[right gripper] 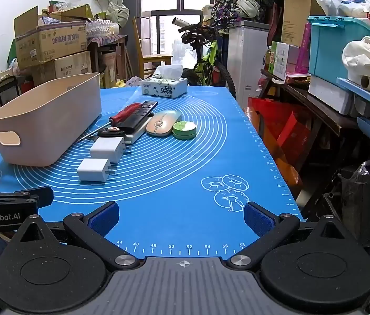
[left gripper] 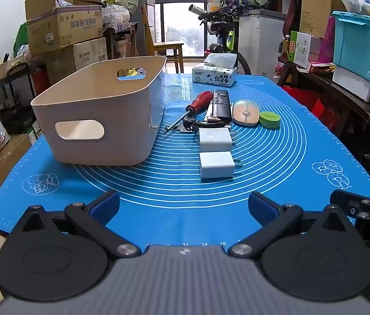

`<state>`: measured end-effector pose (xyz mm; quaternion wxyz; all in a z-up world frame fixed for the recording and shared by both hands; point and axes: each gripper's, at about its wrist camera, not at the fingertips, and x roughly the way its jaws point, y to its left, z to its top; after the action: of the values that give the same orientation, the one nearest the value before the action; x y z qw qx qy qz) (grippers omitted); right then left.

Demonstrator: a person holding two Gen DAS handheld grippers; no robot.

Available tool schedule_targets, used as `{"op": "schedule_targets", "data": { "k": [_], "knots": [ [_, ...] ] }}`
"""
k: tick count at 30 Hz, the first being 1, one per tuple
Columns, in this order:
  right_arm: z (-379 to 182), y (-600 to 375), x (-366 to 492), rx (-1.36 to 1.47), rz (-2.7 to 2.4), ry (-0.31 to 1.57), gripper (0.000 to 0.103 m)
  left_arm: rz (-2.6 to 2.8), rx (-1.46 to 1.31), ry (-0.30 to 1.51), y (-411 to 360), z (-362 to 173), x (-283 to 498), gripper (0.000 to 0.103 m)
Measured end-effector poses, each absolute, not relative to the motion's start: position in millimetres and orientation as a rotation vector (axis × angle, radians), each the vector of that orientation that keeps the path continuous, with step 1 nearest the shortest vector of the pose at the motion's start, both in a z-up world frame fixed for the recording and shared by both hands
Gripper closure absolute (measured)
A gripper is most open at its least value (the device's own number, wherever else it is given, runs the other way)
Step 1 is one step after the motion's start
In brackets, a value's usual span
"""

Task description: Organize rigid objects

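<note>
A beige plastic bin stands on the left of the blue mat. Right of it lie two white chargers, a red-handled screwdriver, a black remote, a beige mouse, a green round tin and a small key bunch. My left gripper is open and empty above the mat's near edge. My right gripper is open and empty, near the front right.
A tissue box sits at the mat's far end. Cardboard boxes are stacked at the left, a bicycle behind, and a cluttered shelf with a blue crate at the right.
</note>
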<state>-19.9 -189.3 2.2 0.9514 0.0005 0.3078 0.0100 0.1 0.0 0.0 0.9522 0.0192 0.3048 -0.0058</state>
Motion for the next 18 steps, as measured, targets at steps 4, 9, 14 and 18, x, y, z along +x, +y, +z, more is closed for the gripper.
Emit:
{"op": "schedule_targets", "data": {
  "k": [4, 9, 14, 18],
  "knots": [
    [2.1, -189.2, -20.2, -0.001, 0.021, 0.618, 0.002, -0.013, 0.040, 0.617, -0.1, 0.3, 0.3, 0.000],
    [2.3, -189.2, -20.5, -0.002, 0.019, 0.617, 0.002, -0.013, 0.041, 0.616, 0.6, 0.5, 1.0, 0.000],
    [2.2, -188.7, -19.8, -0.006, 0.019, 0.618, 0.002, -0.013, 0.042, 0.615, -0.1, 0.2, -0.1, 0.000],
    [1.4, -188.4, -18.8, -0.006, 0.022, 0.622, 0.002, -0.012, 0.042, 0.611, -5.1, 0.3, -0.3, 0.000]
  ]
}}
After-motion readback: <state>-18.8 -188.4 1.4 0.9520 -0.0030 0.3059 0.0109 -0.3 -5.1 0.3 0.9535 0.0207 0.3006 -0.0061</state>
